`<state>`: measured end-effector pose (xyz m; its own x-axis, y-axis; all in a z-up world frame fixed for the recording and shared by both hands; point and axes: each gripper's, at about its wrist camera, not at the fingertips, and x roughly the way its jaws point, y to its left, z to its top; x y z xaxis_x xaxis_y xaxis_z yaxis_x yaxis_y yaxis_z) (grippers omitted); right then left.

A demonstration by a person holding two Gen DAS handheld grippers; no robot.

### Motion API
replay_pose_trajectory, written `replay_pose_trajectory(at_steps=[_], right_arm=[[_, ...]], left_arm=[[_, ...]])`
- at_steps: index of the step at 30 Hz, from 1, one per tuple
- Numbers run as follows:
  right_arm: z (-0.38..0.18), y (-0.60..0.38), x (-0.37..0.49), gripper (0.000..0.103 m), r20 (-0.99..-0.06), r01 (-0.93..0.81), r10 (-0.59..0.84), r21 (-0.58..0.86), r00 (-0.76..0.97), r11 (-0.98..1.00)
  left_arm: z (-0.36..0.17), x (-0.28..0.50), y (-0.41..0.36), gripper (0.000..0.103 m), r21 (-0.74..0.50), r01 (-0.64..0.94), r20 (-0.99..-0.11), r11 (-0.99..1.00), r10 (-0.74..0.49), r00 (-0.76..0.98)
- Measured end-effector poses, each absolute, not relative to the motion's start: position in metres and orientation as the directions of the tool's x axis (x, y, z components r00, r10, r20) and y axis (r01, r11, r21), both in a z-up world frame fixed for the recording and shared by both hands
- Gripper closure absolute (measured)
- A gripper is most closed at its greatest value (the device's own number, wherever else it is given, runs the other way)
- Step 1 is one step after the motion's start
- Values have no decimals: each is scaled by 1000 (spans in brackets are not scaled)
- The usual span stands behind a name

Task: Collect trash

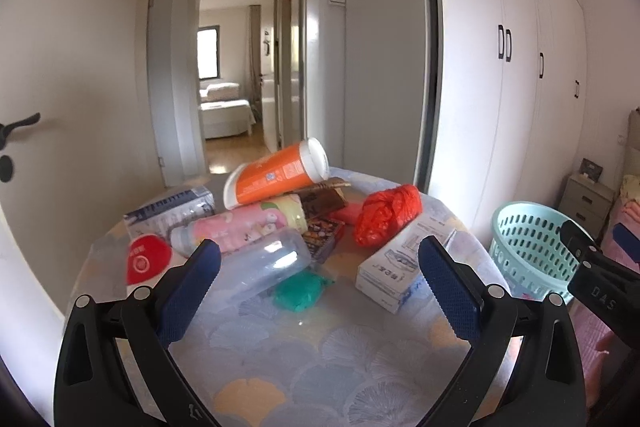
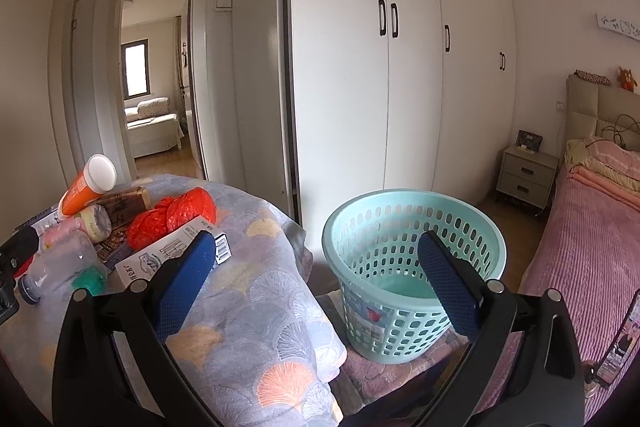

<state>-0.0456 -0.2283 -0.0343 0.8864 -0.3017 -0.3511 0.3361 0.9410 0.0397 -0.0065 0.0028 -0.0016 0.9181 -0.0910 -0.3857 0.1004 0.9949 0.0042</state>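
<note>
A pile of trash lies on a table with a patterned cloth (image 1: 320,355): an orange cup (image 1: 272,173), a pink bottle (image 1: 244,223), a clear plastic bottle (image 1: 268,263), a red plastic bag (image 1: 386,213), a white carton (image 1: 400,267), a green wad (image 1: 300,289) and a red wrapper (image 1: 146,259). My left gripper (image 1: 320,283) is open and empty, just short of the pile. My right gripper (image 2: 316,275) is open and empty, above the table's right edge, beside the light-blue perforated basket (image 2: 412,267), which looks empty. The right gripper also shows in the left wrist view (image 1: 600,267).
White wardrobe doors (image 2: 400,67) stand behind the basket. A bed with a pink cover (image 2: 592,227) and a nightstand (image 2: 526,175) are on the right. An open doorway (image 1: 232,75) leads to another room behind the table. The basket sits on a low padded seat (image 2: 380,371).
</note>
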Motion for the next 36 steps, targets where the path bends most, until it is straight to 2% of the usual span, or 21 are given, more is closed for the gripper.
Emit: replay_pose_trajectory(at_steps=[4,14,32,34,36], right_arm=[[-36,-229,-45,7,-355,335,-300,40,885,941],[-38,-229,-44,7,-363,336,-299,40,882,941],[-33,-214,-26,7,-383,269,-235,39,894,962],[-31,-211,-25,10,-376,254,-223,36,899,967],[-31,-204,-19,22,-379,229,-205,20,902,973]], left_arm=[[-4,-6,0,7,23,88,-387,996,-73,919],[-6,-6,-1,7,2,125,-397,992,-114,911],[-1,1,61,7,-84,-10,-402,996,-25,915],[-2,4,82,7,-124,-33,-416,992,-21,909],[-4,8,101,7,-134,-73,-436,988,7,900]])
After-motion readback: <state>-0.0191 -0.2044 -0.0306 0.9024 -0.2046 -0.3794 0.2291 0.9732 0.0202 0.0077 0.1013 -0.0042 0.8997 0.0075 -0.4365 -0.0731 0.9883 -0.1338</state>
